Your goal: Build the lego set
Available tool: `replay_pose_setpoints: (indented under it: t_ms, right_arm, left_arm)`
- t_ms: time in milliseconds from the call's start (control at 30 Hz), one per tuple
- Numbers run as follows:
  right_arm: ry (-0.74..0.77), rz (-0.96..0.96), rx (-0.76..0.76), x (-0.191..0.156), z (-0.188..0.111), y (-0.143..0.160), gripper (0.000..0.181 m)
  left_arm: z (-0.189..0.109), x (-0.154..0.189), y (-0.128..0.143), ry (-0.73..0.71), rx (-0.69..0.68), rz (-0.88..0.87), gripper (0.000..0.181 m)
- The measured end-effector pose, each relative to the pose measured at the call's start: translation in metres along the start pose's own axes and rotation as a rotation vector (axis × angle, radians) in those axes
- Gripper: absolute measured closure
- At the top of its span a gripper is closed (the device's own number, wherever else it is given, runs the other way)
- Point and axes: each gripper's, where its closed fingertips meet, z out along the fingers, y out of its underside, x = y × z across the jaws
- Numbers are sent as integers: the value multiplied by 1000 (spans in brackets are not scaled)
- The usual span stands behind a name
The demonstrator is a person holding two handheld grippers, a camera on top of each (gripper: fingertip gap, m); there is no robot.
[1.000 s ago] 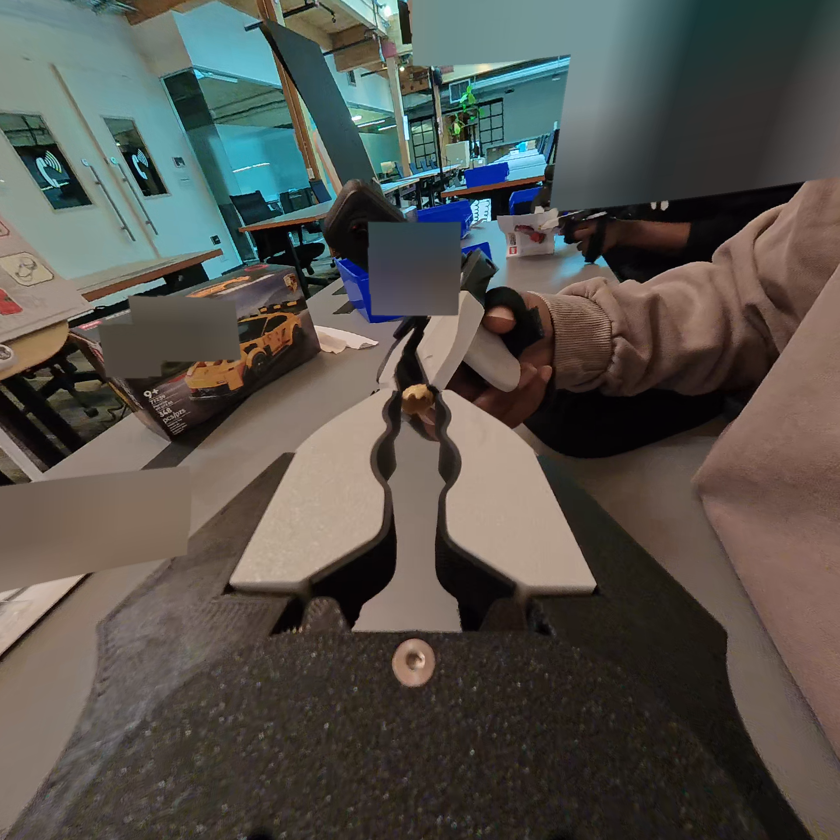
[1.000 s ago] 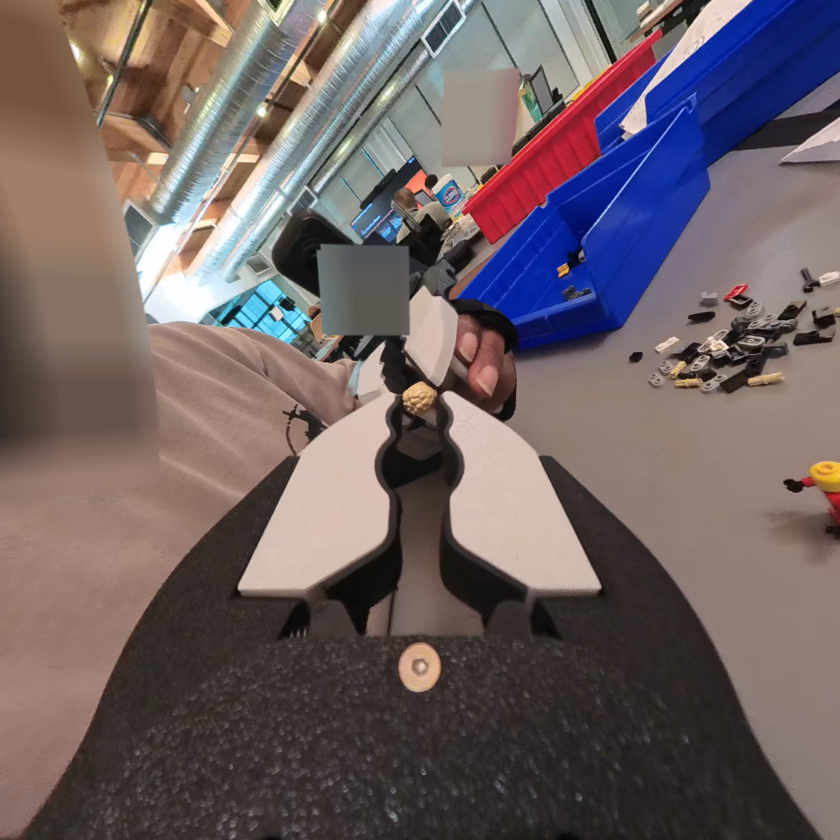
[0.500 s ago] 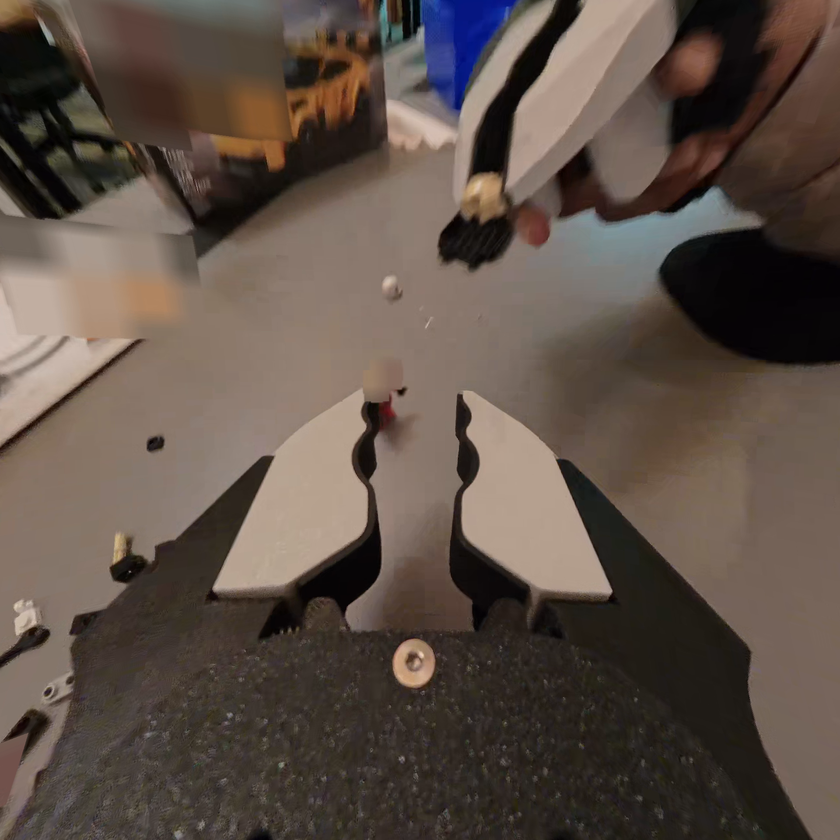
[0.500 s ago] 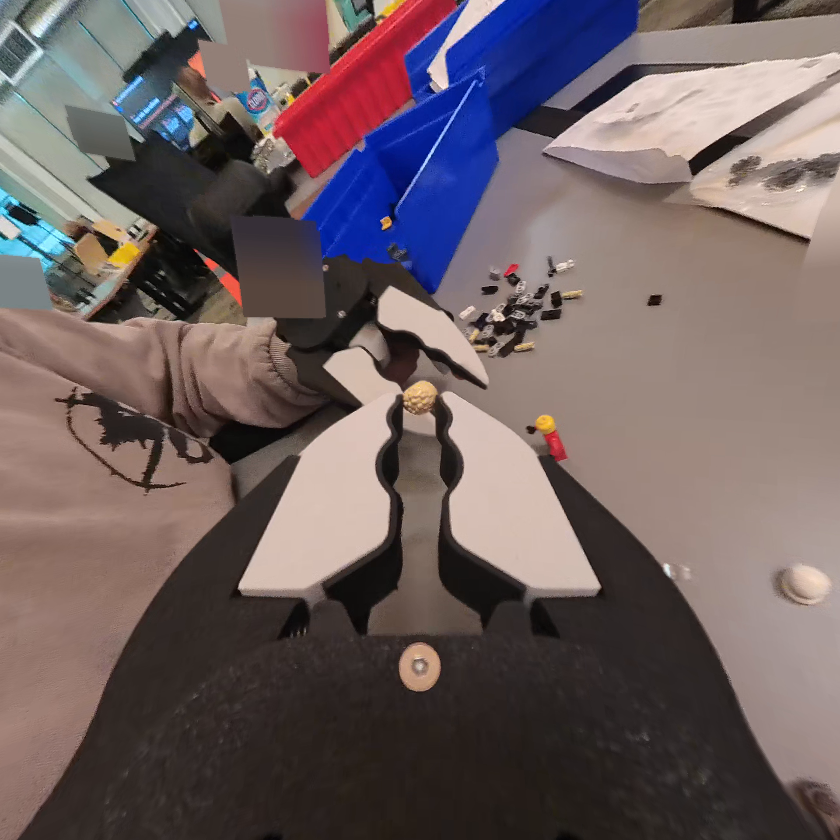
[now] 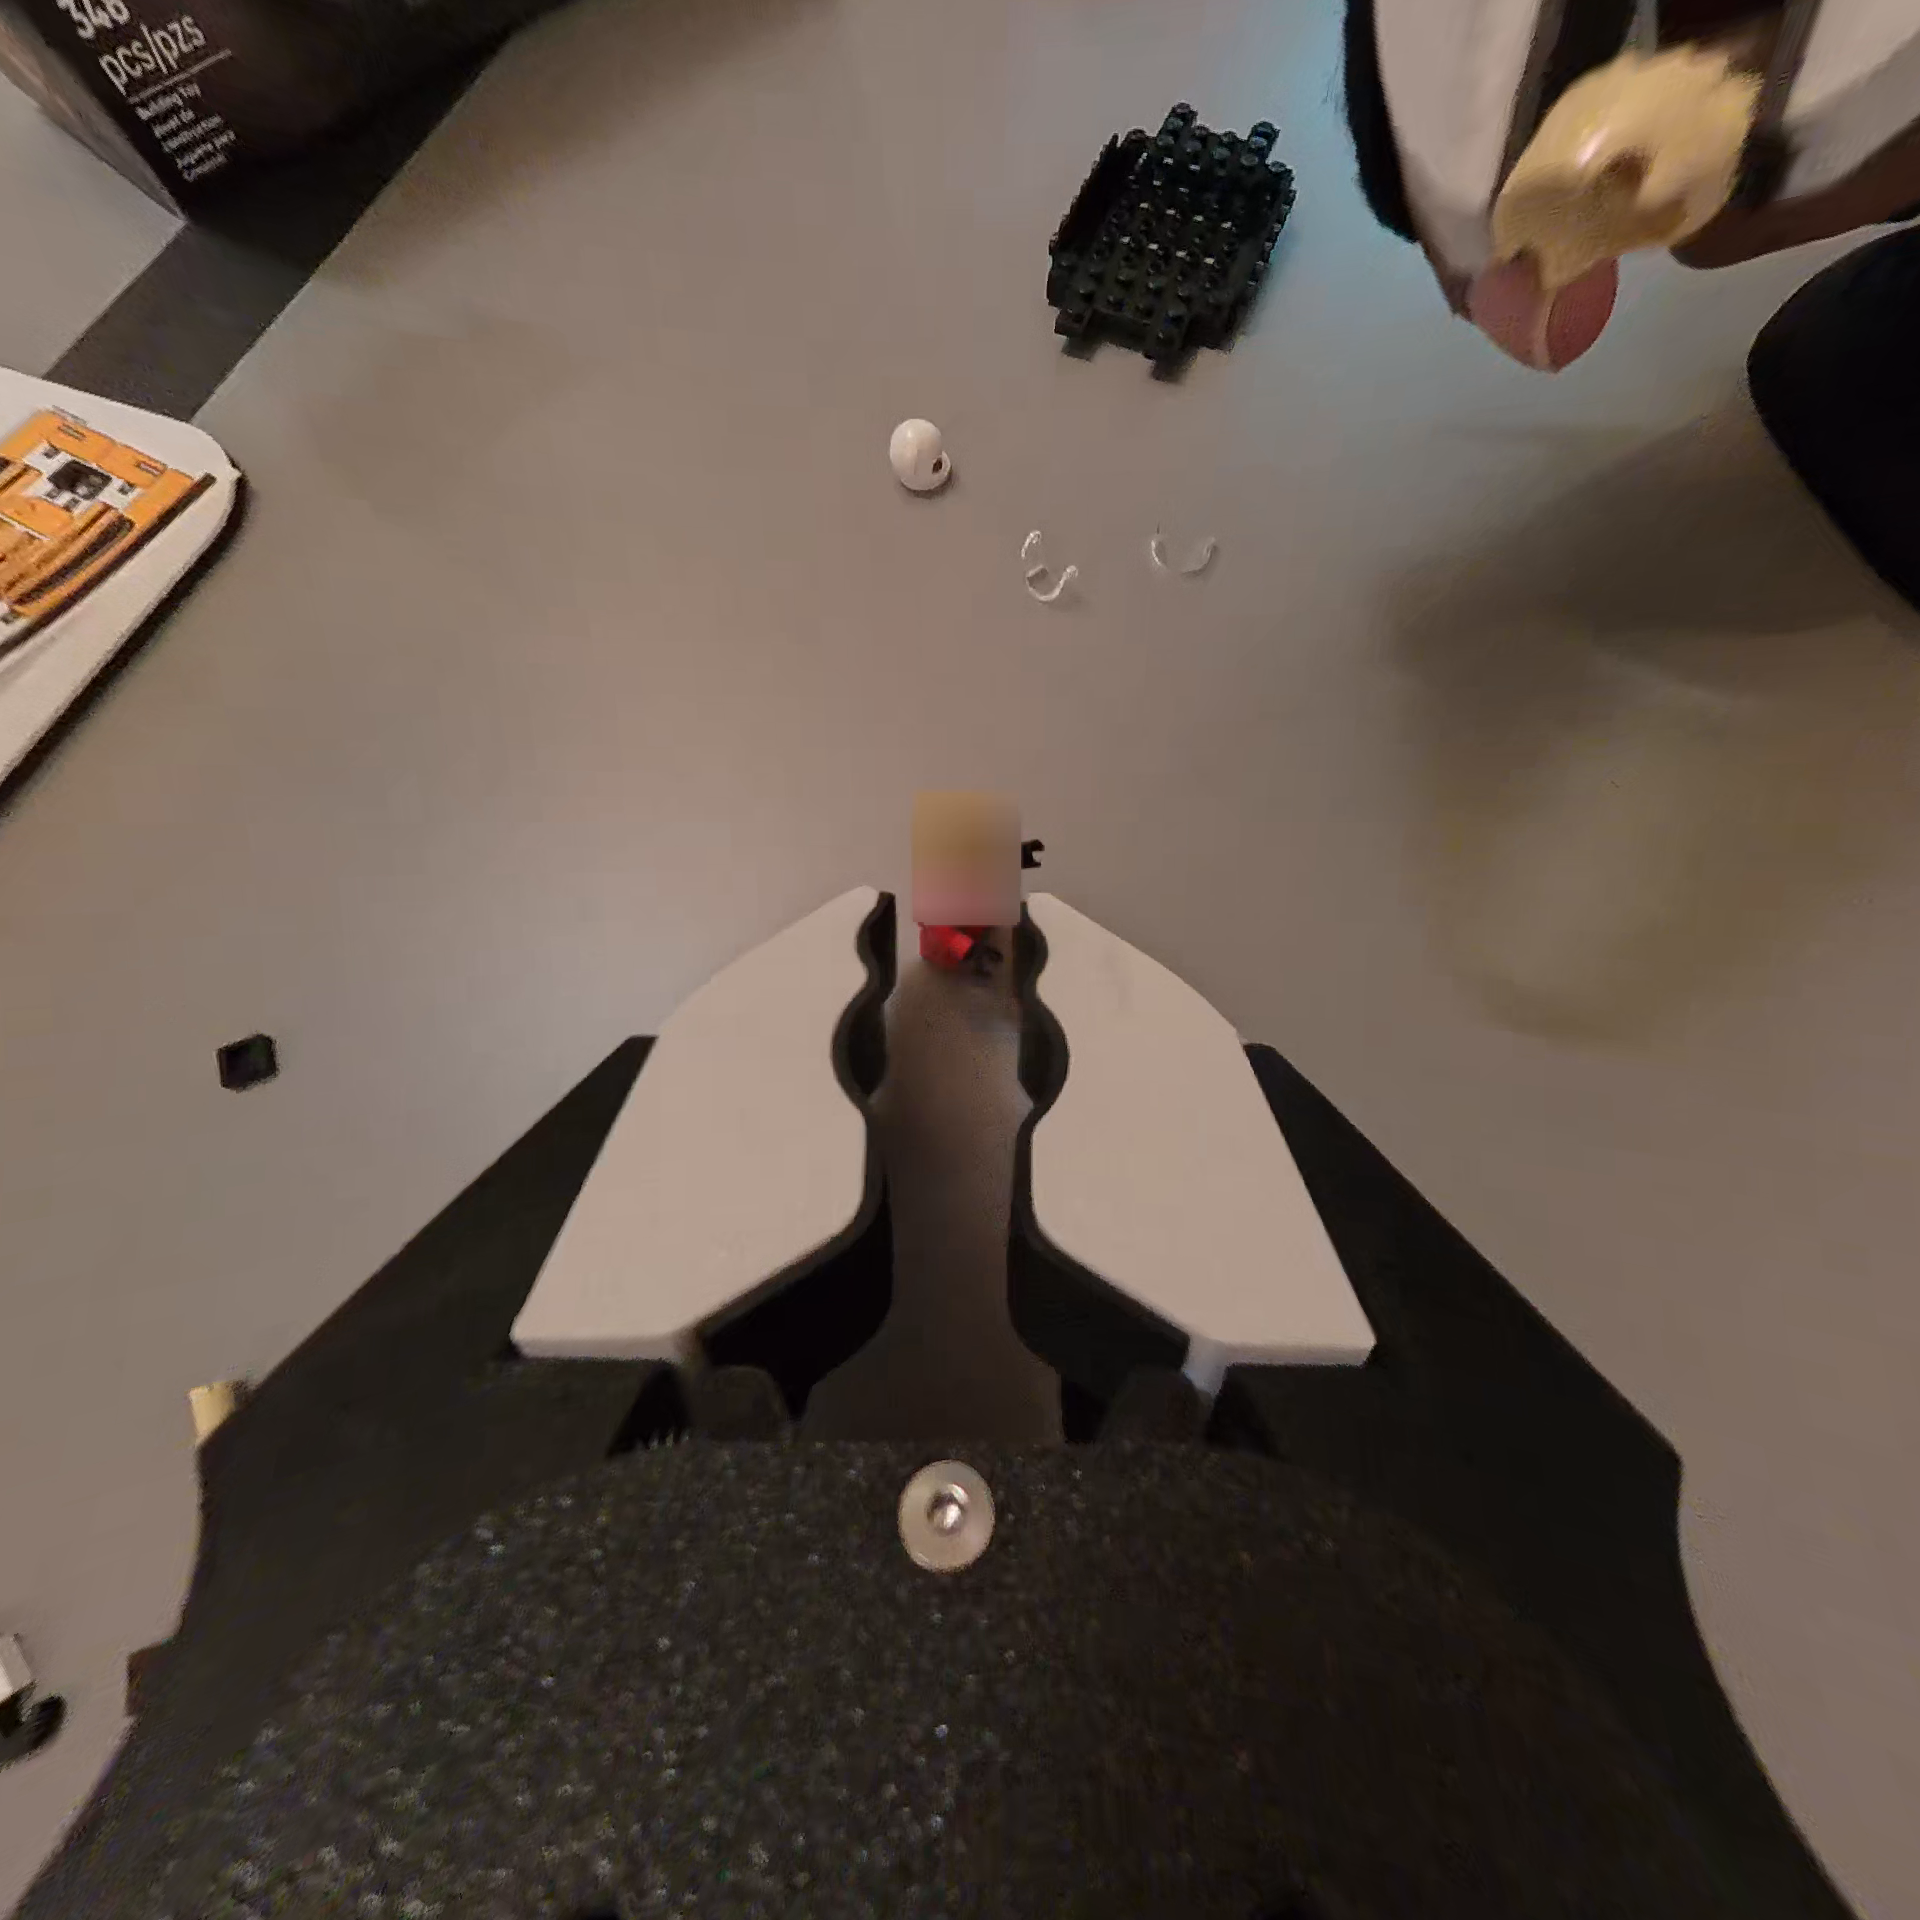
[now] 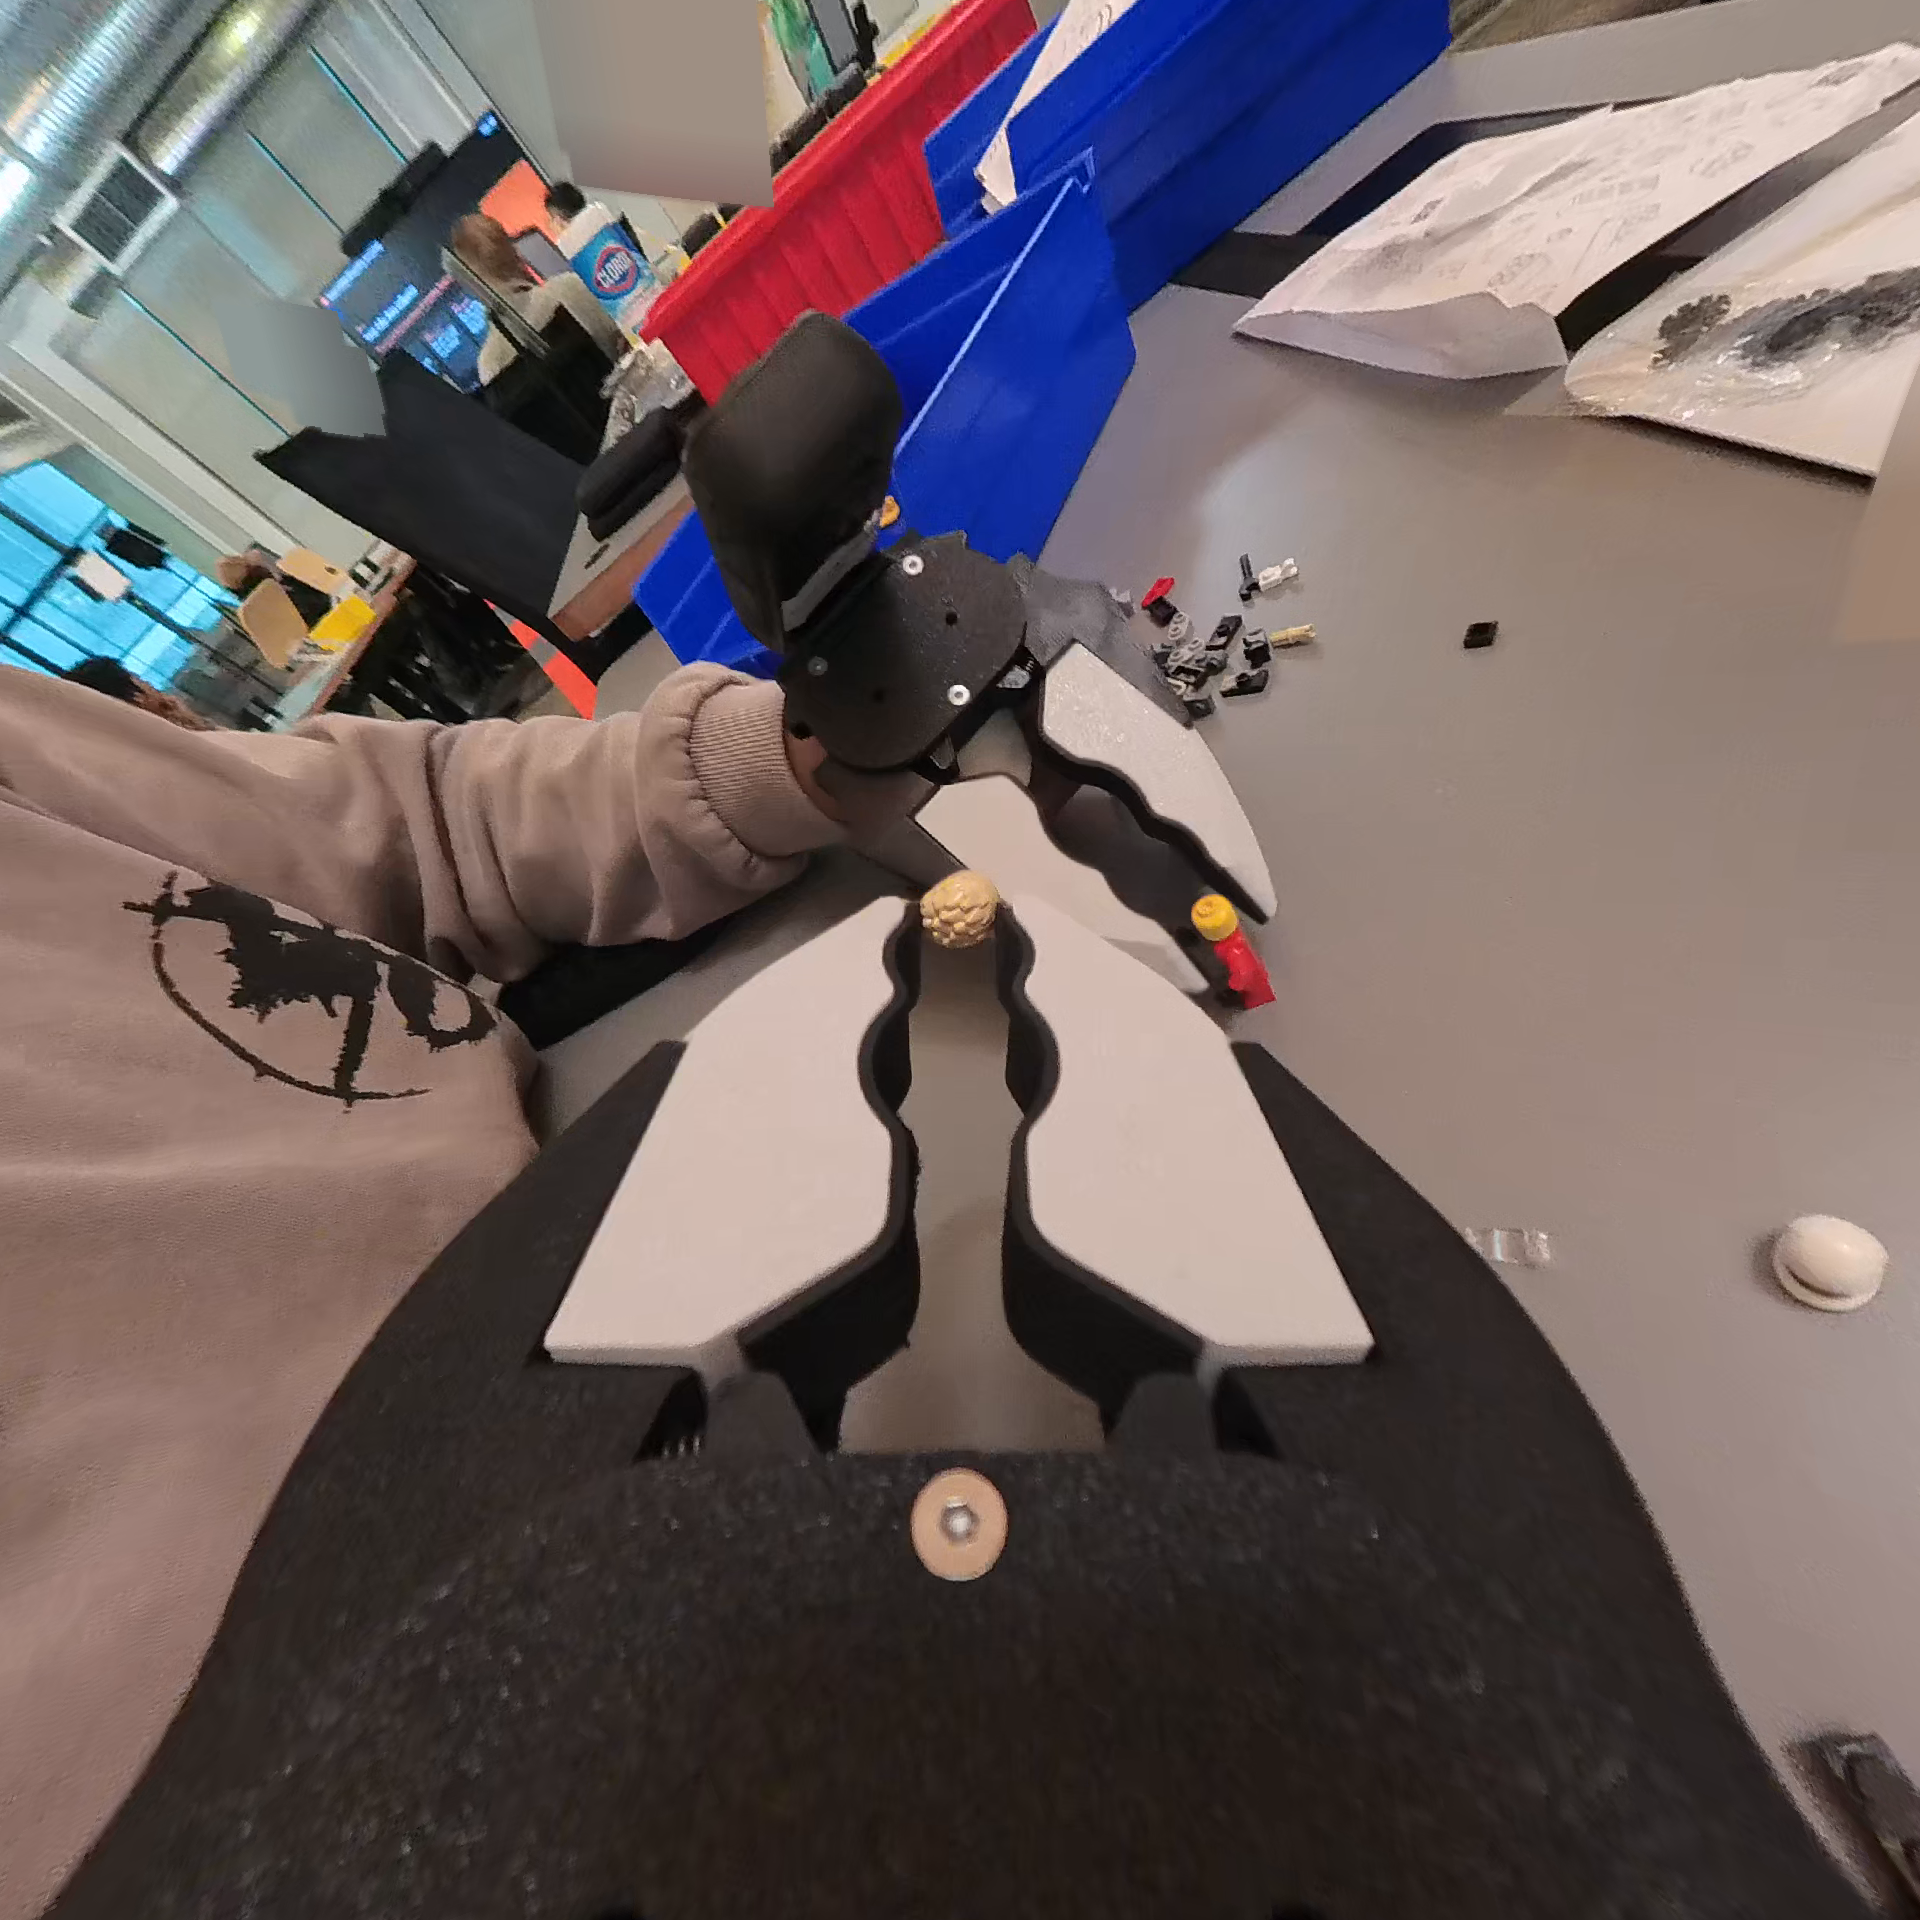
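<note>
Lowered left hand-held gripper [image 5: 954, 909], knobbly hairpiece [image 6: 958, 908]

Quick count of my desk: one minifigure [image 6: 1234, 954], one tan hair piece [image 6: 959, 909], one white helmet [image 5: 918, 454], two clear curved bits [image 5: 1045, 569], one black studded base [image 5: 1172, 231], one loose pile of small parts [image 6: 1216, 642], three blue bins [image 6: 997, 374], one red bin [image 6: 852, 234].

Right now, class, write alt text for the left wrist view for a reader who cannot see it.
An open claw reaches down around a small red minifigure on a grey table. Beyond lie a white helmet and a black brick base.
</note>
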Motion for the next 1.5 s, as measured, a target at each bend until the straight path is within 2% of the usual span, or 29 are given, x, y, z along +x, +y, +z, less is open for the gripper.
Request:
replay_pose_setpoints:
  t_ms: [67,367,667,1167,1367,1500]
  right_arm:
    - [14,-6,-17,3,2,5,168]
    - [206,-92,-154,29,7,27,168]
    - [303,-244,-301,25,23,42,168]
    - [298,-270,-390,14,30,48,168]
    - [265,-234,-360,10,29,46,165]
    - [206,-227,-288,3,25,36,160]
  left_arm:
    - [2,-1,-1,-18,-6,18,168]
    - [2,23,-6,-80,-60,47,168]
    - [-11,44,-14,-129,-70,123,168]
    - [-18,47,-11,-126,-80,150,168]
    - [-20,52,-15,-68,-44,99,168]
    - [-21,57,-17,-13,-24,48,168]
